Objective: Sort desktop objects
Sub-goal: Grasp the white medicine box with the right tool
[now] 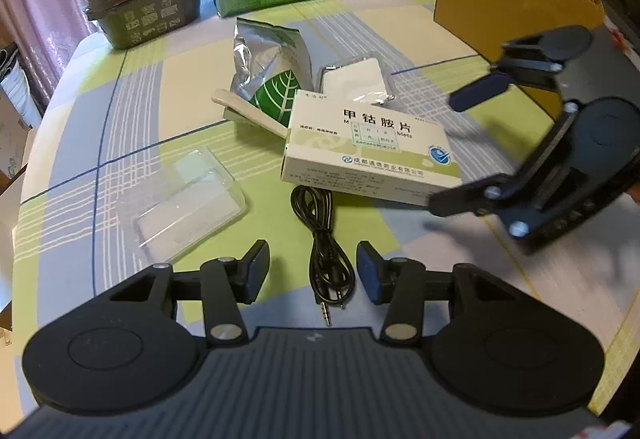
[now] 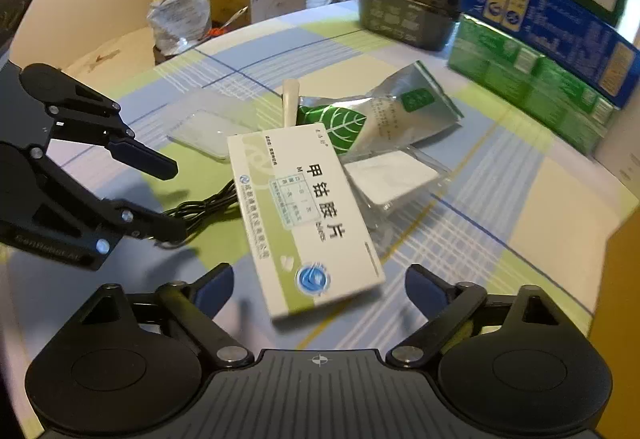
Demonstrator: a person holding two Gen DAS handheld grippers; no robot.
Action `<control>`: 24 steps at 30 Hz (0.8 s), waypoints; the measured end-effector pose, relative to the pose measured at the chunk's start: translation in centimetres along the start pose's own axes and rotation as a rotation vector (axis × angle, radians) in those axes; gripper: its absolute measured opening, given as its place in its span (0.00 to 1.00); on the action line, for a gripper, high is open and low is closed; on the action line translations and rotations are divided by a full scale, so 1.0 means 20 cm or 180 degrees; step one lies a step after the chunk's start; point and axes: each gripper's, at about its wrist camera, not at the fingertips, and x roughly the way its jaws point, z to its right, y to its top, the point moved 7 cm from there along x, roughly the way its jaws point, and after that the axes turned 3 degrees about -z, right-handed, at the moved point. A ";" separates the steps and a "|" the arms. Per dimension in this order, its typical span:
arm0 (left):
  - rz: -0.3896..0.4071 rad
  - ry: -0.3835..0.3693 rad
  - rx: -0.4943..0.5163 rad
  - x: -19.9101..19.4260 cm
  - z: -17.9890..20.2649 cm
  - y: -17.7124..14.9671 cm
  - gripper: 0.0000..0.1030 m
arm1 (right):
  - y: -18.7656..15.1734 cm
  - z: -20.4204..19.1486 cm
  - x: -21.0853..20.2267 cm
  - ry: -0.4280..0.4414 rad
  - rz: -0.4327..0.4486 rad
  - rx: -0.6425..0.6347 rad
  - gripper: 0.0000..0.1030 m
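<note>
Both sets of fingers are spread wide, holding nothing. Left gripper [image 1: 312, 271] straddles the black cable [image 1: 326, 239]; right gripper [image 2: 320, 289] faces the medicine box [image 2: 308, 215]. That box overlaps the cable, so I reckon lifting either could drag the other along.

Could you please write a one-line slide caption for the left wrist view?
Left gripper open over a coiled black audio cable, right gripper open at a white-and-green medicine box.

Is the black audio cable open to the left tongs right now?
Probably yes. The left tongs are open with the black audio cable lying loose between the fingertips on the tablecloth. Nothing covers it; the medicine box sits just beyond it.
</note>
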 end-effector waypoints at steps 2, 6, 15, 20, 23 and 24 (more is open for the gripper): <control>-0.0001 -0.0020 -0.0012 0.02 0.00 0.00 0.41 | 0.01 0.01 0.04 0.0015 -0.0039 -0.0034 0.79; -0.0029 -0.0065 -0.0010 0.06 0.01 0.00 0.37 | 0.02 0.01 0.06 0.0015 -0.0084 -0.0045 0.74; -0.0143 -0.0091 0.0023 0.03 0.05 -0.03 0.20 | -0.14 -0.01 -0.13 -0.0259 -0.0383 0.0845 0.71; -0.0154 -0.0083 0.0011 0.01 0.06 -0.06 0.20 | -0.31 -0.03 -0.26 -0.0370 -0.0430 0.1399 0.70; -0.0153 -0.0094 0.0013 0.01 0.07 -0.08 0.21 | -0.32 -0.04 -0.29 -0.0374 -0.0335 0.1276 0.74; -0.0149 -0.0099 -0.0003 0.00 0.07 -0.08 0.22 | -0.32 -0.04 -0.29 -0.0401 -0.0315 0.1234 0.75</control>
